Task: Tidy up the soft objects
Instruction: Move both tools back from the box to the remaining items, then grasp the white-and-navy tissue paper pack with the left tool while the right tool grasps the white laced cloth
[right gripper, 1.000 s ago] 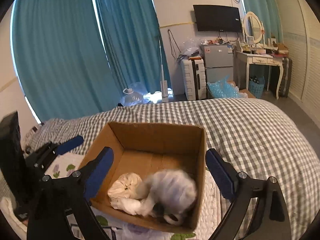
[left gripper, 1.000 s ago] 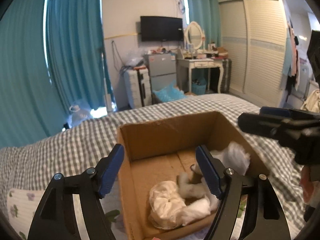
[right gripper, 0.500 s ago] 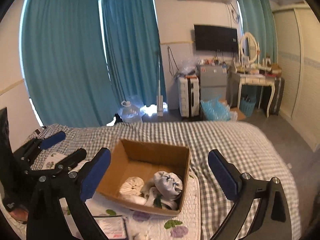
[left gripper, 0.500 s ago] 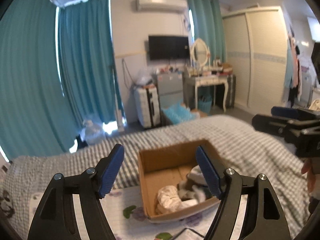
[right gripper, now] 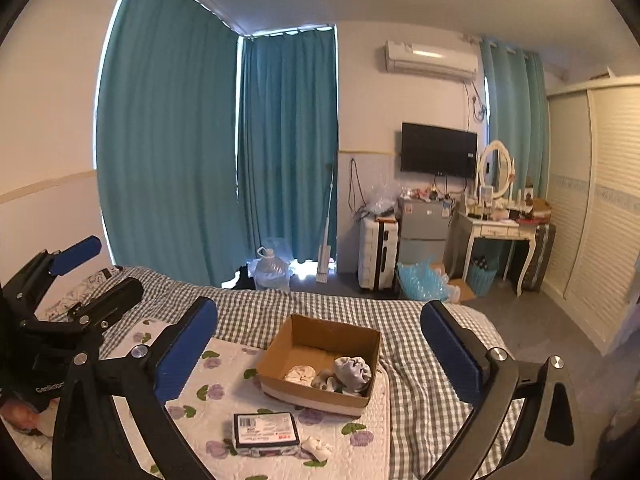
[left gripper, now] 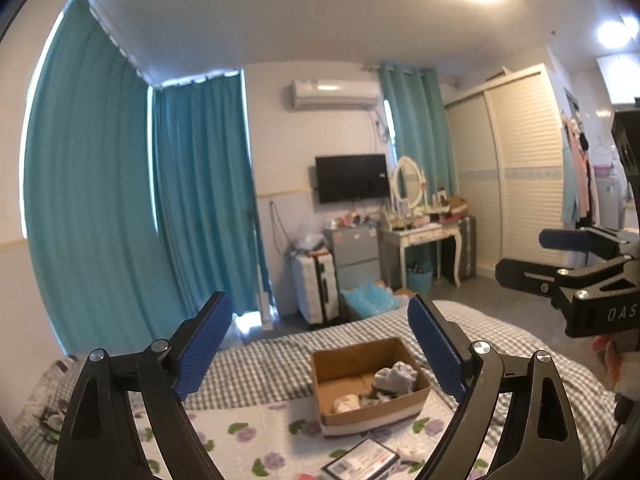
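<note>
An open cardboard box (right gripper: 320,336) stands on the bed and holds a grey bundled soft item (right gripper: 352,370) and a cream bundled one (right gripper: 300,374); it also shows in the left wrist view (left gripper: 360,354). My left gripper (left gripper: 320,354) is open and empty, high above the bed. My right gripper (right gripper: 318,356) is open and empty, also raised well back from the box. A small white scrap (right gripper: 316,447) lies on the floral pad in front of the box.
A flat black-and-white packet (right gripper: 266,434) lies on the floral pad (right gripper: 208,396) in front of the box. The checked bedspread (right gripper: 420,360) stretches around. Beyond the bed are teal curtains (right gripper: 288,152), a suitcase (right gripper: 378,254), a dressing table (right gripper: 500,232) and a wardrobe (right gripper: 600,220).
Both grippers have pulled up and back from the box, which now looks small and far. Both stayed open and empty.
</note>
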Tool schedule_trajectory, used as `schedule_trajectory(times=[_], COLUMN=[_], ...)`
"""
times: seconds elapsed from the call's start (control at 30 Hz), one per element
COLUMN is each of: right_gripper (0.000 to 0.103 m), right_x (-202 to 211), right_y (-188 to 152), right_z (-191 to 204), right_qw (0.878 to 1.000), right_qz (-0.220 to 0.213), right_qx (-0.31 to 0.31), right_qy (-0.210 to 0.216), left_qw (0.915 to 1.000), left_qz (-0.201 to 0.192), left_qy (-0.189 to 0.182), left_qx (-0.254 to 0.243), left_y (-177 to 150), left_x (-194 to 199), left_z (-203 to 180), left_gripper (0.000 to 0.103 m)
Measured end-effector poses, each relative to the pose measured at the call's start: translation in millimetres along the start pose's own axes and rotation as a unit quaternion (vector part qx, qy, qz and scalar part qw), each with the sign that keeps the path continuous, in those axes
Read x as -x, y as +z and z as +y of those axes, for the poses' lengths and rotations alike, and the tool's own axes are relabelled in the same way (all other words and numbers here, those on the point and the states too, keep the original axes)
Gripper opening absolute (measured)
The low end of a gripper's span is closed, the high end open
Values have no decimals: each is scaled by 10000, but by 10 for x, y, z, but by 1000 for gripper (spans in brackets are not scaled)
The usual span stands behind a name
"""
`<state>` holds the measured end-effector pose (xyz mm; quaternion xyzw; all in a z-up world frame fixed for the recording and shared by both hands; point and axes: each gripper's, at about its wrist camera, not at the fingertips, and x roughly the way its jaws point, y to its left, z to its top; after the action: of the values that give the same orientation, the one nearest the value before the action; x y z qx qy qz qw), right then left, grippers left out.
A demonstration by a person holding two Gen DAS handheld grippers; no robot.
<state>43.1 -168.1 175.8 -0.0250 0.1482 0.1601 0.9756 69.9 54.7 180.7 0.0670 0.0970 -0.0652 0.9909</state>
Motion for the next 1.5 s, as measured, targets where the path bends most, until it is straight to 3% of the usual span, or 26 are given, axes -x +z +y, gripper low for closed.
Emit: schedule_trajectory(times=[0.17, 0.3, 0.4, 0.6, 0.87, 1.03, 1.27, 1.5], right_gripper=[102, 102, 102, 102, 102, 102, 101, 88], right_x=[218, 199, 102, -182, -829, -1265, -1888, -2441], right_y=[-196, -412, -616, -943, -1479, -1875, -2500, -2981], right_z=[166, 180, 158, 48, -145, -313, -401, -318], right_qw=[9999, 9997, 9994, 9990, 9947, 9896, 9754, 9566], right_qz=[96, 223, 343, 439, 1017, 1386, 2152, 2875], right_qx=[119, 75, -3, -69, -138, -378, -470, -340], right_qy=[2, 29, 30, -77, -93, -66, 61, 341], left_qw=[9999, 9993, 9984, 9988, 9942, 9840, 9680, 9524], left_qz=[-31, 102, 129, 275, 994, 1574, 2328, 2938], left_qy=[-12, 82, -87, 32, -107, -126, -271, -406], left_qx=[102, 341, 539, 395, 405, 829, 894, 703], left_y=[-91, -242, -364, -633, -1198, -1625, -2280, -2786], left_x=[364, 425, 423, 283, -196, -641, -1042, -1230], left_z=[72, 129, 186, 169, 29, 32, 84, 17], left_gripper=[91, 91, 91, 91, 91, 91, 91, 91])
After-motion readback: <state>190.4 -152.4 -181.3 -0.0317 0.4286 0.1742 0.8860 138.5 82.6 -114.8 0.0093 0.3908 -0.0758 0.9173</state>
